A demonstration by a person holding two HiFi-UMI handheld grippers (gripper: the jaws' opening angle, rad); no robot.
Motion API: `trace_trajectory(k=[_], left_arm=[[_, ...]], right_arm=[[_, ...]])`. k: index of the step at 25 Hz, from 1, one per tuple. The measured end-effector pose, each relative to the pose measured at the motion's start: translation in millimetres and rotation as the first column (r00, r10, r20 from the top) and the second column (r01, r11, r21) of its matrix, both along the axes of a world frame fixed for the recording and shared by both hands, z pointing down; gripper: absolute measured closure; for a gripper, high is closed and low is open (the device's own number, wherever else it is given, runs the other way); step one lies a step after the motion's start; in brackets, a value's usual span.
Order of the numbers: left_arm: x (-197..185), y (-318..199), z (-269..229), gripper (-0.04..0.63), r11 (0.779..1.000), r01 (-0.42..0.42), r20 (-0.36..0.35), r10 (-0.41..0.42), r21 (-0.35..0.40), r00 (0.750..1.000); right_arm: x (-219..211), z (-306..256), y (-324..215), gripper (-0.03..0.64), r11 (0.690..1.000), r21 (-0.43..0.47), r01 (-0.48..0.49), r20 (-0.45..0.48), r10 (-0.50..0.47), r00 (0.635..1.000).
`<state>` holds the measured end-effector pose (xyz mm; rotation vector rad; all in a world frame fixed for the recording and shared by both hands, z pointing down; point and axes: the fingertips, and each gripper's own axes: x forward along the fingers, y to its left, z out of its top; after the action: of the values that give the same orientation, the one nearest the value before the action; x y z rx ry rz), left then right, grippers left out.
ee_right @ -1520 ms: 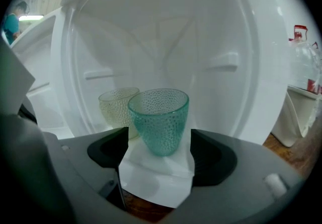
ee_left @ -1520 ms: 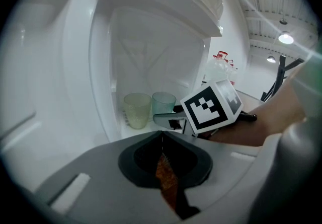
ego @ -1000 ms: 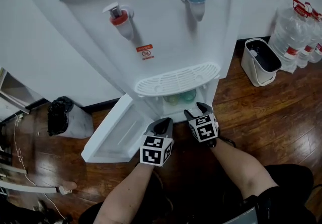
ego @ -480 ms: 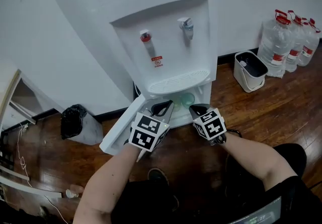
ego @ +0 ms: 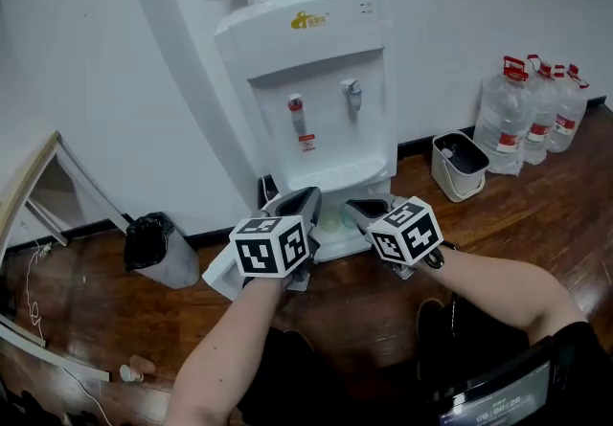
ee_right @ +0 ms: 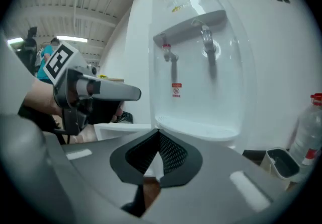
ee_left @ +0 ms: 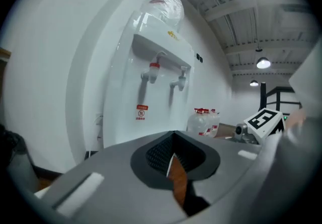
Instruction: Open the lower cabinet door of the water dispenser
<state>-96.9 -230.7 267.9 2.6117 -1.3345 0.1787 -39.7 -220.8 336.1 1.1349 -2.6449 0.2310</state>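
Door work looks done. The lower cabinet door [ego: 218, 273] of the water dispenser [ego: 316, 79] stands swung wide open to the left. It sits low in the middle of the head view, partly behind the left hand-held gripper [ego: 303, 202]. That gripper touches nothing. Its jaws have just been opening and now stand a little apart, with only floor showing between them. The right hand-held gripper [ego: 367, 211] is closed tight on nothing. Both are held up in front of the dispenser, away from the door. I think nothing is left to do here.
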Motion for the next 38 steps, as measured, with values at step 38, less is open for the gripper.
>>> trace_trajectory(k=[38], left_arm=[[-3,13,-26,0.454,0.983,-0.064,0.076,0.051,0.170,0.996]], right_arm=[[5,-69,6,0.616,0.998,-0.005,0.068,0.143,-0.066,0.987]])
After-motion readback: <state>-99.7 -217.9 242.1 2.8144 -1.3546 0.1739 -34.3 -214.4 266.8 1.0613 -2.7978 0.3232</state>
